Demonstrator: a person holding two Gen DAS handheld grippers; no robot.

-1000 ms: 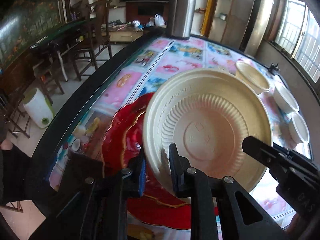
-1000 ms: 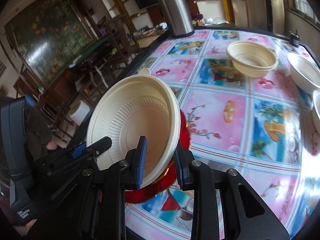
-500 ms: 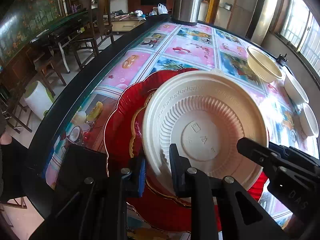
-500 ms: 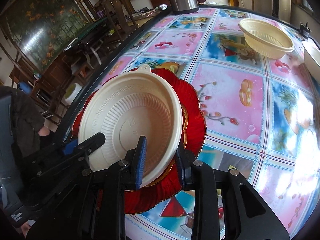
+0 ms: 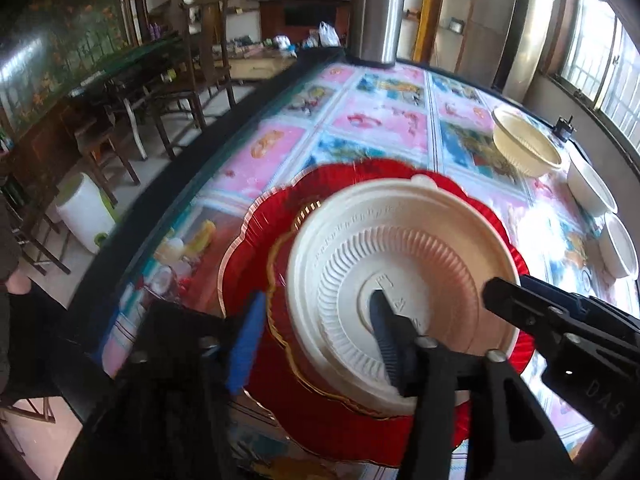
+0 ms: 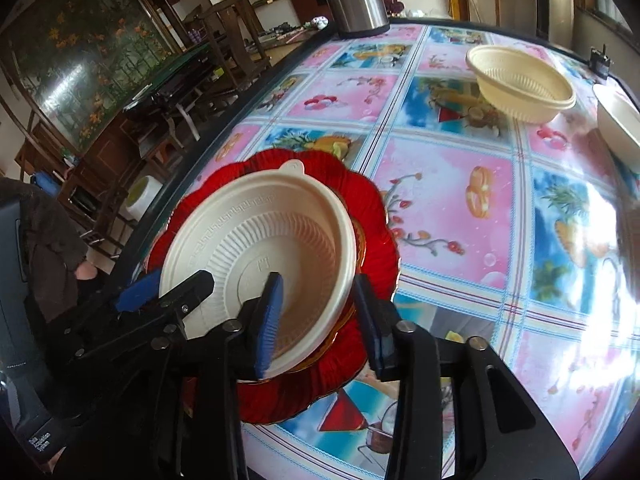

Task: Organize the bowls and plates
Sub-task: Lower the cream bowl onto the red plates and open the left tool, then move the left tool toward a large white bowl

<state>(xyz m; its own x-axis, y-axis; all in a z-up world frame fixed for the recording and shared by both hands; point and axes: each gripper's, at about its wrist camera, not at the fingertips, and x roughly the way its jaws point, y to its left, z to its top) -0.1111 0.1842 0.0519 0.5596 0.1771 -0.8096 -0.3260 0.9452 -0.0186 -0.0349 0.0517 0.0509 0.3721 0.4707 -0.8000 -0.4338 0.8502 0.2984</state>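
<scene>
Two sets of fingers, both mine, frame one cream ribbed plastic bowl, and both sets stand spread apart. My right gripper straddles the near rim, one blue-padded finger inside the bowl and the other outside it, with a gap on each side, so nothing is pinched. My left gripper is likewise released: its ridged finger hangs over the bowl's flat centre, its blue-padded one out over the red rim. I judge the bowl has just been set down and let go.

That bowl sits on a red scalloped plate with a gold-edged rim, tilted slightly toward the plate's left side rather than lying flat. I would guess the wide plate serves as the base of the stack because it is broader and shallower. The bowl's wall is finely fluted, matte and thin, with a small tab at its far edge; the plate is glossy and pleated.

Under the plate, the tabletop wears a shiny vinyl cloth printed in pink and blue picture squares, slick enough to glare.

Beyond the plate, well apart, stands a second cream fluted bowl. Right of that one sit two plainer white bowls, presumably next for stacking. Farthest beyond the plate, a brushed steel flask rises at the tabletop's far edge.
</scene>
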